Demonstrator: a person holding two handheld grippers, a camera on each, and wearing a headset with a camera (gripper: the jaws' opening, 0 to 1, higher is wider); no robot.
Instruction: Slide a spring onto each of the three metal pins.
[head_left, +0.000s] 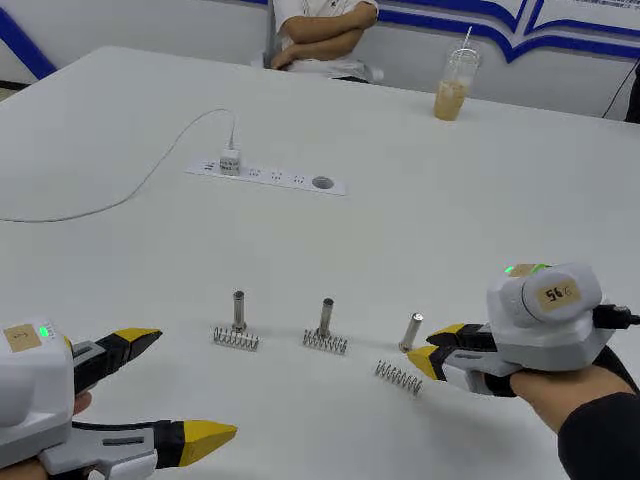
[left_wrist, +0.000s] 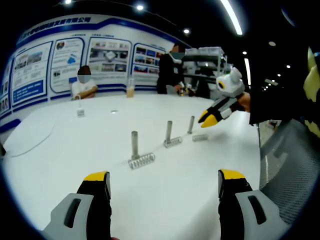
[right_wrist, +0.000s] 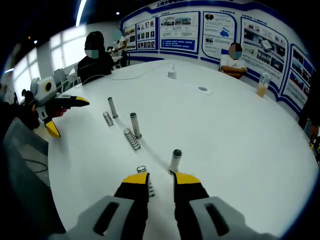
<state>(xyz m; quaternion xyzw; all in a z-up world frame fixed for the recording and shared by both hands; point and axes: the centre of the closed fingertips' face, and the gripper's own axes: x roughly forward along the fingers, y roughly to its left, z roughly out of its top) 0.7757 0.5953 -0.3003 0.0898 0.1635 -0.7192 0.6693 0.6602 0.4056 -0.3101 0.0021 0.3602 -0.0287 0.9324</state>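
Note:
Three upright metal pins stand in a row on the white table: left pin (head_left: 239, 308), middle pin (head_left: 326, 316), right pin (head_left: 411, 331). A spring lies flat in front of each: left spring (head_left: 236, 339), middle spring (head_left: 326, 343), right spring (head_left: 398, 377). My right gripper (head_left: 426, 347) hovers just right of the right pin, its jaws a narrow gap apart and holding nothing. In the right gripper view that pin (right_wrist: 175, 160) stands just ahead of the gap and the spring (right_wrist: 144, 175) lies by the left jaw. My left gripper (head_left: 185, 385) is wide open and holds nothing, left of and nearer than the left spring (left_wrist: 141, 160).
A white power strip (head_left: 270, 177) with a plugged charger (head_left: 230, 160) and its cable lies mid-table. An iced drink cup (head_left: 455, 88) stands at the far right. A person with folded arms (head_left: 320, 35) sits at the far edge.

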